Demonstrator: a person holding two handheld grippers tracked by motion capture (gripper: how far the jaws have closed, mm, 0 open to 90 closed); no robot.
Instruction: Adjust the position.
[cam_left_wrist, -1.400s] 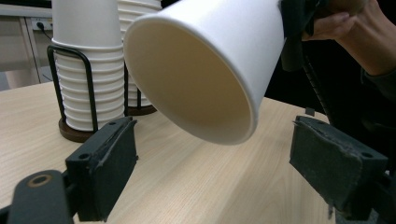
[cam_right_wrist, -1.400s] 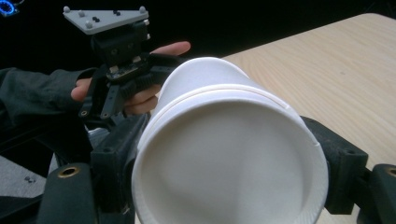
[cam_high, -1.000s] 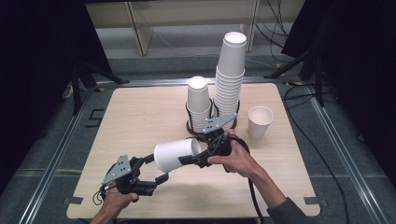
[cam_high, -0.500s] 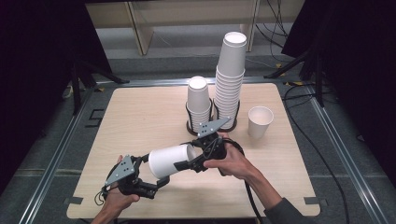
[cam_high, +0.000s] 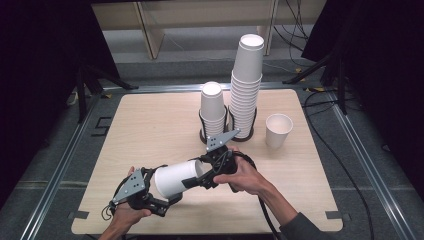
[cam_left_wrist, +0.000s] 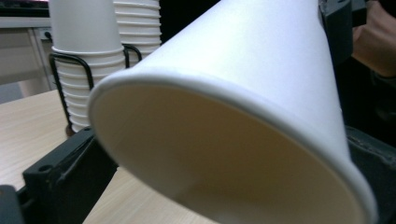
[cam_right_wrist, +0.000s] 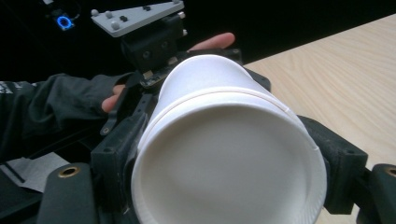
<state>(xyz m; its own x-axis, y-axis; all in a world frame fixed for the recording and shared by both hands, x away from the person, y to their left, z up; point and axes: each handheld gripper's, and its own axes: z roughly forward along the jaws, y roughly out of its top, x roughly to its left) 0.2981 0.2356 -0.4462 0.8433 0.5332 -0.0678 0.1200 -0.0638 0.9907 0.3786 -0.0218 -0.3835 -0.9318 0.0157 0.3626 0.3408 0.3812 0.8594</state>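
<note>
Count from the high view:

- Paper cup stacks: two, in the upper middle of the frame. I have a short stack (cam_high: 212, 111) on the left and a tall stack (cam_high: 246, 90) on the right. Can't count the single cups in either; the rims blur together.
- Wire holders: two, one black wire holder (cam_high: 202, 131) at the foot of each stack.
- Loose cups: two. One upright cup (cam_high: 278, 130) stands right of the stacks; one sideways cup (cam_high: 175, 178) sits at lower centre between my tools.
- Grippers: two, my left gripper (cam_high: 150, 192) and right gripper (cam_high: 207, 172).
- Hands: two.
- Desk (cam_high: 150, 125): one.
</note>
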